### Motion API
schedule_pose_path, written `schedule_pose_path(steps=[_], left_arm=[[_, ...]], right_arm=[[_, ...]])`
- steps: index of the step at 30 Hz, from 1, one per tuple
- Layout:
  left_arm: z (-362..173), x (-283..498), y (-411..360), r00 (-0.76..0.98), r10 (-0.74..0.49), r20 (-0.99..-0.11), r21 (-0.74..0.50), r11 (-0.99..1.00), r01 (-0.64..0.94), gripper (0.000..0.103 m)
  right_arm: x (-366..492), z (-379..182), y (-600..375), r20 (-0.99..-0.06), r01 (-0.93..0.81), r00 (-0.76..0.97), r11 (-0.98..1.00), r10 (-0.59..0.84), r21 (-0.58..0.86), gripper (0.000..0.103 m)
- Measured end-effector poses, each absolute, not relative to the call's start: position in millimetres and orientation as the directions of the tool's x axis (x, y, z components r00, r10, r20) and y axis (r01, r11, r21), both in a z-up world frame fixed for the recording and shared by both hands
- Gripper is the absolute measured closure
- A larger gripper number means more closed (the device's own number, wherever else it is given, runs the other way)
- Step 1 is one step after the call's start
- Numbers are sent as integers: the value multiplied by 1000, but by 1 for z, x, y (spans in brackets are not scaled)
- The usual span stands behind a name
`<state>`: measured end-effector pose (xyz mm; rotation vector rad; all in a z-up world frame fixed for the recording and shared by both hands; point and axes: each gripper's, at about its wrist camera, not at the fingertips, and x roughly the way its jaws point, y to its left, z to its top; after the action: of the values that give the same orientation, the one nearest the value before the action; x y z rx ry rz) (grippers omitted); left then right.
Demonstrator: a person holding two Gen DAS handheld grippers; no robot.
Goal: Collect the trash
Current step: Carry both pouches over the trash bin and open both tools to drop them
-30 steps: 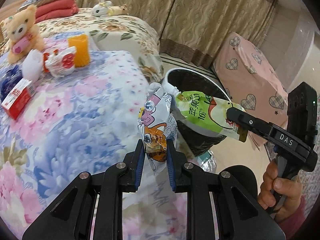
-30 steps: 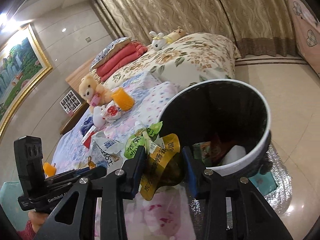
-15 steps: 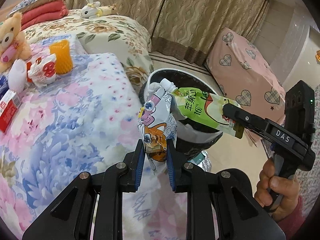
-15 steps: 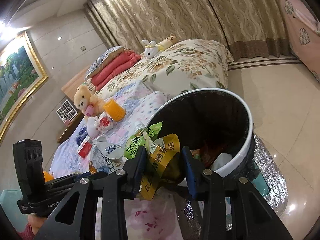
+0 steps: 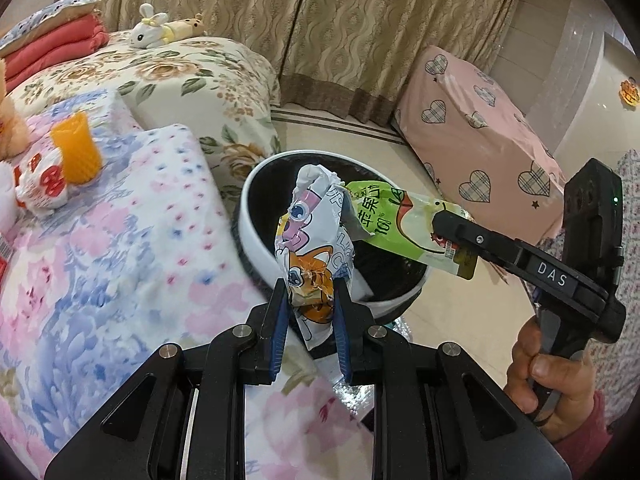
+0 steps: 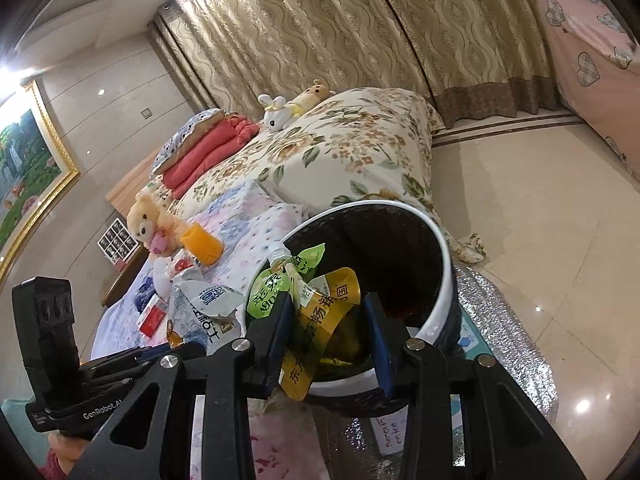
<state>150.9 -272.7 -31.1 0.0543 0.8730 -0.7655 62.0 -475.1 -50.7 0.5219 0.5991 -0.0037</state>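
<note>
My left gripper (image 5: 310, 304) is shut on a white cartoon snack wrapper (image 5: 314, 240), held at the near rim of the round white trash bin (image 5: 256, 236) beside the bed. My right gripper (image 6: 326, 320) is shut on a green and yellow juice pouch (image 6: 320, 320), held over the bin's opening (image 6: 436, 300). In the left wrist view the pouch (image 5: 404, 224) hangs above the bin from the right gripper (image 5: 444, 226). The wrapper also shows in the right wrist view (image 6: 204, 312). Some trash lies inside the bin.
A floral bed (image 5: 100, 240) carries an orange cup (image 5: 78, 148), a red and white packet (image 5: 38, 184), a teddy bear (image 6: 148, 220) and a red box (image 6: 152, 318). A silver mat (image 6: 516, 344) lies under the bin. A pink heart-patterned covered piece (image 5: 476, 132) stands beyond.
Both grippers have moved closer to the bin with their trash; the wrapper and pouch now sit over its opening. Both stay shut.
</note>
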Motion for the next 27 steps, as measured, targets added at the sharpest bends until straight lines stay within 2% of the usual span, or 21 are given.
schedule_pose_path(steps=[27], left_arm=[[-34,171,-320,358,-585,-728,-256,716,649,84]], right_arm=[[79,-53,-502,-568,198,817,880,95,432,66]])
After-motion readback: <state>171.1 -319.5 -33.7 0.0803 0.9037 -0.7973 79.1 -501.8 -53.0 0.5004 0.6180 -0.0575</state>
